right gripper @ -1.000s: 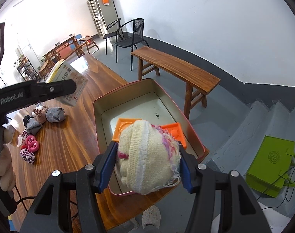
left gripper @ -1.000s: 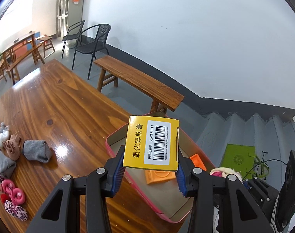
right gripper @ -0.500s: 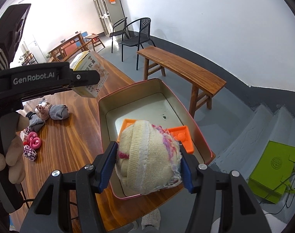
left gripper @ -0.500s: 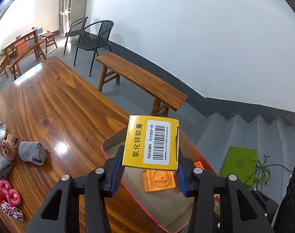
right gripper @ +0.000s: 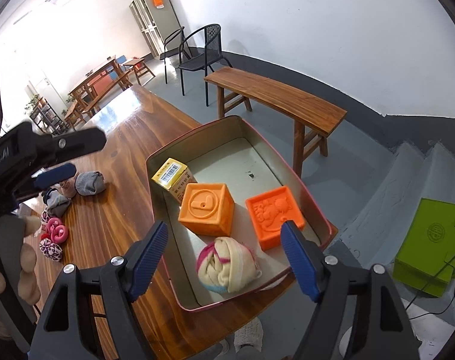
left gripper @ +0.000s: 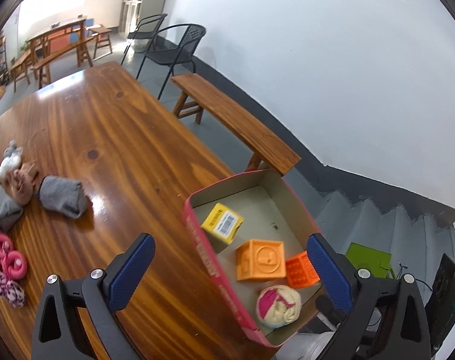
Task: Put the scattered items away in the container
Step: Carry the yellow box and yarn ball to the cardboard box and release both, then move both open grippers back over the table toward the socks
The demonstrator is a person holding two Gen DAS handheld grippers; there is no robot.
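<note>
Right wrist: tiger relief on orange block [right gripper: 275, 215].

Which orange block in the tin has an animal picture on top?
The orange block nearer the tin's right wall: its top shows a raised animal. The other block, beside the yellow box, has a round clock-like face.

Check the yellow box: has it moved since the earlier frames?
Yes. The yellow box has dropped from between the left tool's pads into the tin, now beside the orange block.
</note>
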